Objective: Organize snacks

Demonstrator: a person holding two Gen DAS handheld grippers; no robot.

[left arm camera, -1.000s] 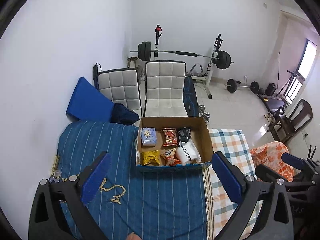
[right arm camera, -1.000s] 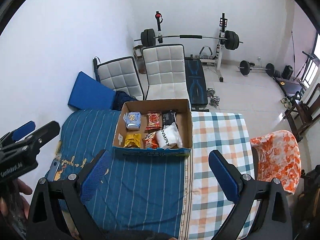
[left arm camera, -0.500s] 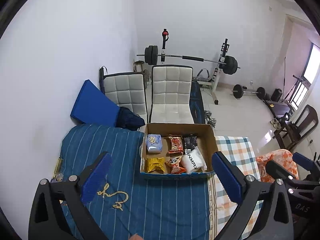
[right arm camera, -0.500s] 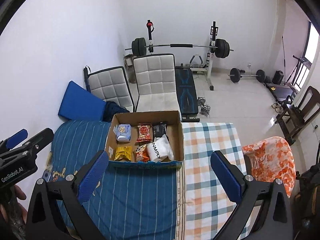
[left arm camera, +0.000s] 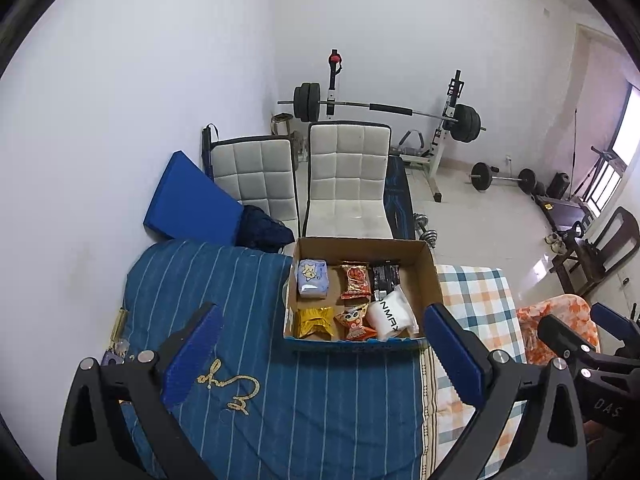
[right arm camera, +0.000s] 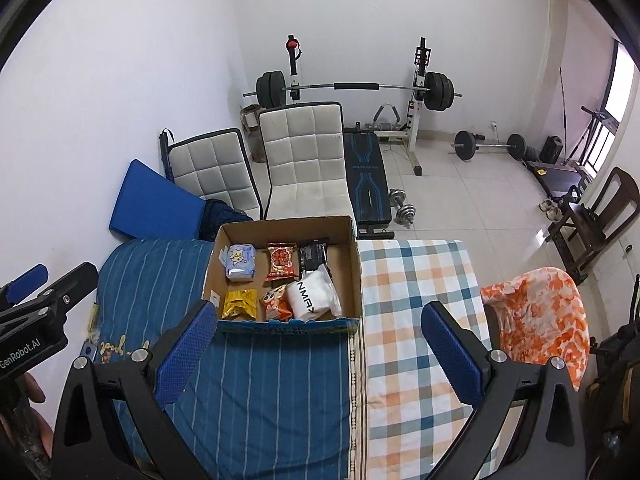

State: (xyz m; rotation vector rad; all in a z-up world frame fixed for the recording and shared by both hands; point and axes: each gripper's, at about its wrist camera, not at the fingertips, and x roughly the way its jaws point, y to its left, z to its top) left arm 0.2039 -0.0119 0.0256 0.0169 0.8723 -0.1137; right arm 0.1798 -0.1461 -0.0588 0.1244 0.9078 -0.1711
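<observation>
Both tools have drawn up and back since a second ago, so the cardboard box (left arm camera: 430,276) looks smaller and the weight bench behind the two white chairs shows more fully. Left tool (left arm camera: 320,344) and right tool (right arm camera: 320,340) hover above the blue striped blanket (left arm camera: 320,400) with their blue pads spread wide apart, holding nothing. Six snack packs lie inside the box on the bed: a pale blue pack (left arm camera: 312,278), red pack (left arm camera: 355,279), black pack (left arm camera: 385,276), gold pack (left arm camera: 314,321), orange pack (left arm camera: 354,320) and white pack (left arm camera: 390,316).
</observation>
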